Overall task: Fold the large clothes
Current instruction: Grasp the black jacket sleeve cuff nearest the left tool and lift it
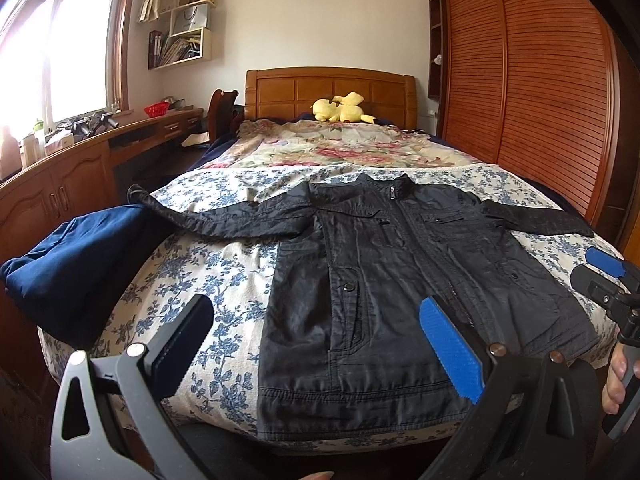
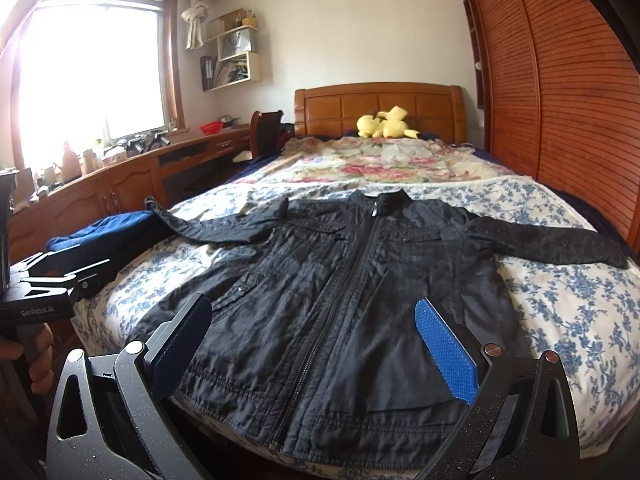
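A black zip jacket point(image 1: 392, 280) point(image 2: 352, 292) lies flat and face up on the bed, collar toward the headboard, both sleeves spread out sideways. My left gripper point(image 1: 316, 340) hovers open above the jacket's lower left hem, nothing between its fingers. My right gripper point(image 2: 316, 344) is open too, held over the bottom hem around the zipper. In the left wrist view the right gripper point(image 1: 600, 276) shows at the far right edge, with a hand on its handle. The left gripper's body point(image 2: 44, 284) appears at the left edge of the right wrist view.
The bed carries a blue floral sheet point(image 1: 216, 276) point(image 2: 568, 300) and a pink floral blanket point(image 1: 332, 148). A folded navy garment point(image 1: 76, 264) point(image 2: 100, 232) lies at the bed's left corner. A yellow plush toy point(image 1: 340, 108) rests by the headboard. A wooden desk point(image 1: 80, 168) runs on the left, a slatted wardrobe point(image 1: 540, 92) on the right.
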`<state>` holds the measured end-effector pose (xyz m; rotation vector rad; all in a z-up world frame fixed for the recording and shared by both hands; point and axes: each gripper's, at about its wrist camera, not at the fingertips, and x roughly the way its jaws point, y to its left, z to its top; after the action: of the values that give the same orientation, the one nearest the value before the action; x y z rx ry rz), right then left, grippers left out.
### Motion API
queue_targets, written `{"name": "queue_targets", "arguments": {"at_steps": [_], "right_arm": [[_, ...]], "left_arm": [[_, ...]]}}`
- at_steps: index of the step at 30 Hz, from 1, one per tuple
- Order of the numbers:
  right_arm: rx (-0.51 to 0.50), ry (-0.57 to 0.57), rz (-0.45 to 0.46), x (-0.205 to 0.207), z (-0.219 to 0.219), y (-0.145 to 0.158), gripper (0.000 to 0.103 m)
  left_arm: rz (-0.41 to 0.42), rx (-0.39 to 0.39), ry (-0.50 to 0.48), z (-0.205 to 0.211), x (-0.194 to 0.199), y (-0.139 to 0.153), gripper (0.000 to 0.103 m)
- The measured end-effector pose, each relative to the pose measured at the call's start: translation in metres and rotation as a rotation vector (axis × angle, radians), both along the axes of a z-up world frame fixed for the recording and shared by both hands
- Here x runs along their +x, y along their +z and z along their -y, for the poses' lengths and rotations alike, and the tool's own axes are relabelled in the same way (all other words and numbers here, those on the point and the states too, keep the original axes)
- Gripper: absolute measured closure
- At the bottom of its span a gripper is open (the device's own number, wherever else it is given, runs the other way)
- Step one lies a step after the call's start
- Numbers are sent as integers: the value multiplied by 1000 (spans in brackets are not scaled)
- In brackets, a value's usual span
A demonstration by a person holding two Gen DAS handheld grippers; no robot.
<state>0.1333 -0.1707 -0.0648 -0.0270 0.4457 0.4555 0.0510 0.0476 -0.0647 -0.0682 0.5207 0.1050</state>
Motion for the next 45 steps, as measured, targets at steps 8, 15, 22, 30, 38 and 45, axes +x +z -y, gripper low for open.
{"name": "queue_targets", "arguments": {"at_steps": [8,15,22,30,38,45], "right_arm": [[-13,51,-1,29,-21,-12,0],[-32,117,-7,77,-57,-31,0],[-58,191,-27,134,-98,-51,0],[-124,263,-84,170,-128,-89,0],[-106,282,-122,177,-125,-102,0],[-126,289,-126,176,-130,-105,0]], "left_arm": [[-34,22,48,-22,17,-19,0],[-65,29,80,-48,40,-43,0],[-126,63,138,-80,70,-61,0],[-219,3,121,-124,105,-75,0],[-226,-35,109,-162,156,-79,0],[-221,-77,146,-203,217,-79,0]]}}
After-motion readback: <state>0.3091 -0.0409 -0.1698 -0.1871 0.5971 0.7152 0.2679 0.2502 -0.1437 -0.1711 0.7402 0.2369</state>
